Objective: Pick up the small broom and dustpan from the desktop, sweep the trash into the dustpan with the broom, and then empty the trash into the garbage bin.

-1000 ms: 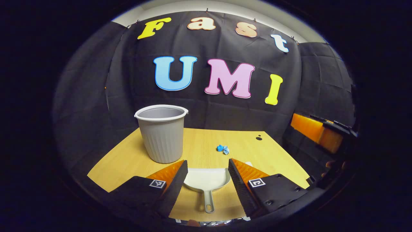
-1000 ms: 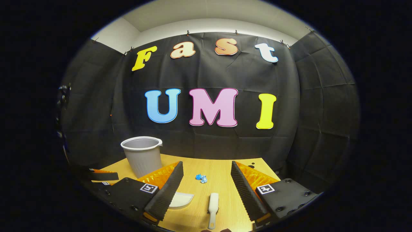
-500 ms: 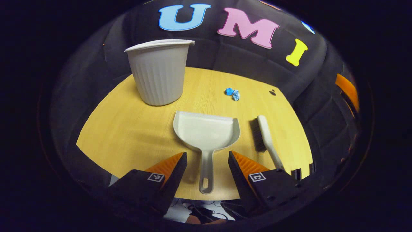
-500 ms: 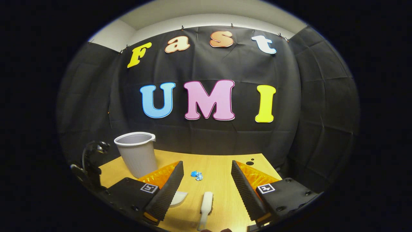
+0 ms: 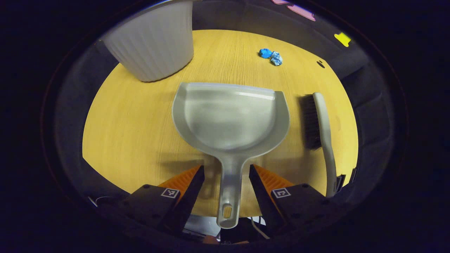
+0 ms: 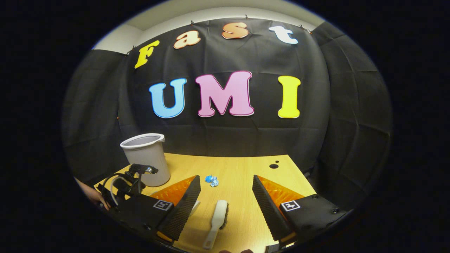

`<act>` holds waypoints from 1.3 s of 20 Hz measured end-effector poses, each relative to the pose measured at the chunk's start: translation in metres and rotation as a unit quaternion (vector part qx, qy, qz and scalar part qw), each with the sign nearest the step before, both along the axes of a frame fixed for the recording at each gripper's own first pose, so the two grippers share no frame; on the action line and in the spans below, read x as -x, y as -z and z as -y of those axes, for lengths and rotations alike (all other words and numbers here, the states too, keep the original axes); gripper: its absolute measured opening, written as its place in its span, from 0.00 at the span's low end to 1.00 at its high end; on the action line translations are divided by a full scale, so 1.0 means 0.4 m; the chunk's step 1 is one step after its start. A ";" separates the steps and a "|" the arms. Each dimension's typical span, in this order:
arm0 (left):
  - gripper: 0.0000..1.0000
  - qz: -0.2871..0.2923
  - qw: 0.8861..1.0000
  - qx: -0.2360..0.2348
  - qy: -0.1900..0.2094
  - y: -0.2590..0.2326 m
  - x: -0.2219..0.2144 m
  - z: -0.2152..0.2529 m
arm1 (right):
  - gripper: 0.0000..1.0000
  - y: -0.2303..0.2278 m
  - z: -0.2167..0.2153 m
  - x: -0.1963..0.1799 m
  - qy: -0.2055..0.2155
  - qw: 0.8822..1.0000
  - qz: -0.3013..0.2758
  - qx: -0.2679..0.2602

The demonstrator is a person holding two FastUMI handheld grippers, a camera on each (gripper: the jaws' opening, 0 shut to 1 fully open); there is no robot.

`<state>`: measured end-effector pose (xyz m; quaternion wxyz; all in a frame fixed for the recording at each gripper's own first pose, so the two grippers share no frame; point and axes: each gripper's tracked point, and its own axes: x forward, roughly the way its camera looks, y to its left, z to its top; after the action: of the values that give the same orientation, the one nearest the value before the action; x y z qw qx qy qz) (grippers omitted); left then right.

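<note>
One yellow wooden desktop (image 5: 140, 119) stands against black cloth walls, bearing a grey bin (image 5: 151, 42) and blue crumpled trash (image 5: 270, 56). Left gripper (image 5: 225, 175): jaws apart, dustpan (image 5: 228, 116) handle between them, untouched. Right gripper (image 6: 226, 196): jaws apart, broom (image 6: 216, 221) lying between, untouched.

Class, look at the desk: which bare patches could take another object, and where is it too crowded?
Free: the wide wood left of the dustpan, below the bin; also the strip between the bin and the trash. Crowded: the right side, where the broom lies close beside the dustpan, and the near edge, where the left gripper straddles the dustpan's handle.
</note>
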<state>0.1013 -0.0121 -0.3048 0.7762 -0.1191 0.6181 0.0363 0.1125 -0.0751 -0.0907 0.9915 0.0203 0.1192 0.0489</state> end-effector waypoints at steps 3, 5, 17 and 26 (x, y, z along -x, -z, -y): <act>0.78 -0.048 0.999 -0.011 0.013 0.027 -0.010 0.003 | 0.96 0.036 0.019 -0.001 0.001 0.999 -0.027 -0.024; 0.78 -0.074 0.997 -0.025 0.013 0.043 -0.019 -0.008 | 0.95 0.063 0.025 0.003 0.000 0.998 -0.050 -0.041; 0.31 -0.093 0.994 0.000 0.054 0.059 -0.040 -0.003 | 0.95 0.217 -0.039 0.046 -0.035 0.980 -0.189 -0.052; 0.31 -0.029 0.998 0.021 0.053 0.072 -0.059 0.001 | 0.96 0.571 -0.097 0.101 0.021 0.888 -0.457 -0.031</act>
<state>0.1248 -0.0126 -0.3338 0.7558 -0.1012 0.6467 -0.0140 0.0719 -0.0362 -0.3189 0.8267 0.0740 0.5574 0.0174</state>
